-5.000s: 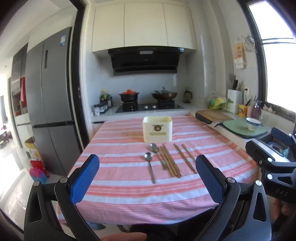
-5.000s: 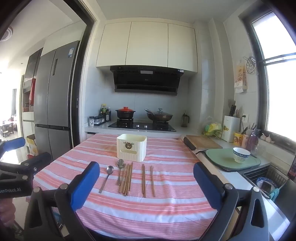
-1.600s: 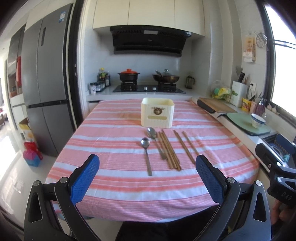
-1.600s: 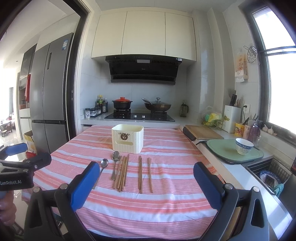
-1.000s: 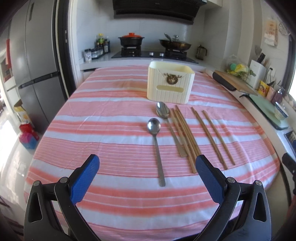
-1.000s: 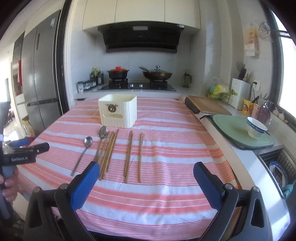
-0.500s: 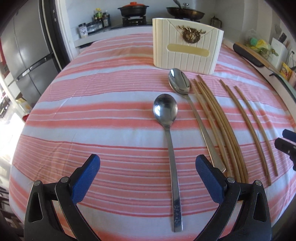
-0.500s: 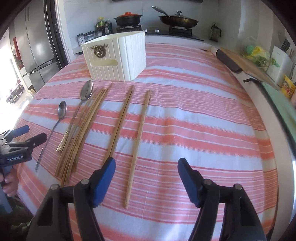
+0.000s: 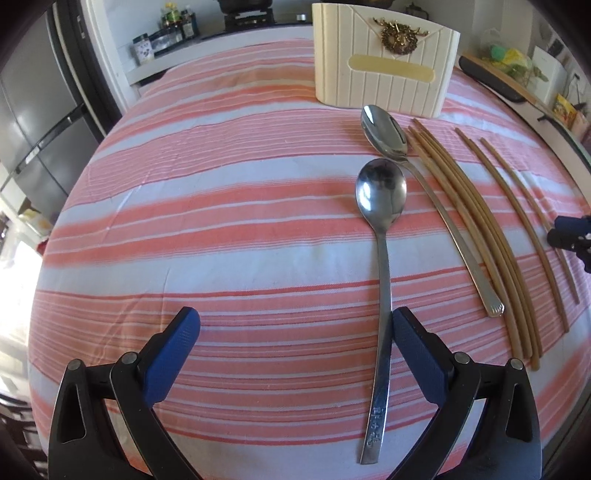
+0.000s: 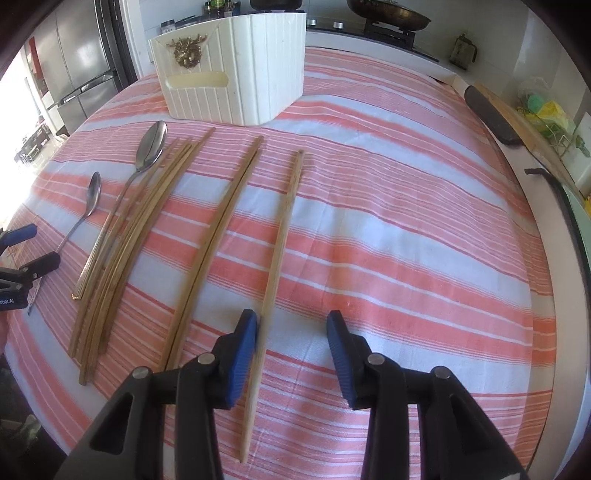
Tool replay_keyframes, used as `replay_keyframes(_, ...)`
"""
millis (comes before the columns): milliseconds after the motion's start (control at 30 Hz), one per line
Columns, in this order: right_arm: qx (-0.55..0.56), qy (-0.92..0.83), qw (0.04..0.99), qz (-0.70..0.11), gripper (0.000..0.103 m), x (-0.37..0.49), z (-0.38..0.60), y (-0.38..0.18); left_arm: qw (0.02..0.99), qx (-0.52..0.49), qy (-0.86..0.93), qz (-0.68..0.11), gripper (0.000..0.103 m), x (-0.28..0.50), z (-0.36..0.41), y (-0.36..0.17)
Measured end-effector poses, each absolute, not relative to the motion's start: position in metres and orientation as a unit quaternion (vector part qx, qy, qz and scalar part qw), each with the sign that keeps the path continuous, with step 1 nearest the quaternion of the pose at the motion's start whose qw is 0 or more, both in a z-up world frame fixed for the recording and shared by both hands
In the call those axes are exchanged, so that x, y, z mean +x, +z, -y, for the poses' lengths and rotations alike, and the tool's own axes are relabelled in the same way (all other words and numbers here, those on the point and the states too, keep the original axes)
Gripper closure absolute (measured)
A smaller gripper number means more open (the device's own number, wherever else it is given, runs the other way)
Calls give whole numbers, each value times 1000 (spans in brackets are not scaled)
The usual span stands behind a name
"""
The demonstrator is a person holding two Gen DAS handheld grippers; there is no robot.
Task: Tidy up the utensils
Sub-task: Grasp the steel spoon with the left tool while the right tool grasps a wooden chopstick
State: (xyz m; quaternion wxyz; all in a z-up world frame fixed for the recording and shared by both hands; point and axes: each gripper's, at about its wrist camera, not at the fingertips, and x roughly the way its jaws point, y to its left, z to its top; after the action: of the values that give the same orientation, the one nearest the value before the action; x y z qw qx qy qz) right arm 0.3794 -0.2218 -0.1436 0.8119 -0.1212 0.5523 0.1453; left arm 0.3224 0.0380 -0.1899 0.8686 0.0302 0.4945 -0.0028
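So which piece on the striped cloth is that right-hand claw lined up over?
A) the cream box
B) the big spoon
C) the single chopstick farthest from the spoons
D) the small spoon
C: the right gripper straddles the lone chopstick, its left pad right against the stick, jaws just narrowing but not yet clamped; both spoons lie far off to the left.

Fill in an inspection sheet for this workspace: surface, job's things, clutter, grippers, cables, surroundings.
Surface: pink-and-white striped tablecloth, flat.
Job's things: cream ribbed utensil holder upright; small steel spoon, large steel spoon, bundle of wooden chopsticks, a close pair, and a rightmost pair, all lying flat.
Clutter: nothing seen.
Grippers: left gripper open, small spoon's handle beside its right finger; right gripper has been closing, rightmost pair against its left finger, not clamped.
Cables: nothing seen.
Surroundings: steel fridge, stove pan.
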Motion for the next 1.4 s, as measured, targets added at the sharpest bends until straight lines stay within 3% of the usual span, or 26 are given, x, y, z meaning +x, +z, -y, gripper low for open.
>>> replay_keyframes(700,-123,165,798,-567,61,389,223,-147,859,9,-68,-507,0,337,-40,-188)
replay_keyframes(933,-117,177,778,-592,59,422,204,-150,856,62,-81,-507,1,370,-4,-189)
replay_keyframes(1067,-92,171,775,-601,61,463,194,-154,852,56,-98,-511,21,393,4,-186)
replay_keyframes(1100,-85,168,774,-605,66,474,191,-155,852,54,-104,-510,32,396,4,-185)
replay_keyframes(1133,-85,162,775,-605,79,484,188,-156,853,55,-109,-508,41,400,5,-183)
replay_keyframes(1167,-90,159,776,-603,91,492,184,-156,854,58,-113,-504,67,402,5,-181)
replay_keyframes(1200,-90,160,773,-607,96,499,181,-158,853,59,-115,-506,67,404,3,-179)
replay_keyframes(1400,-28,159,801,-577,96,501,188,-135,874,20,-109,-473,67,395,-25,-150)
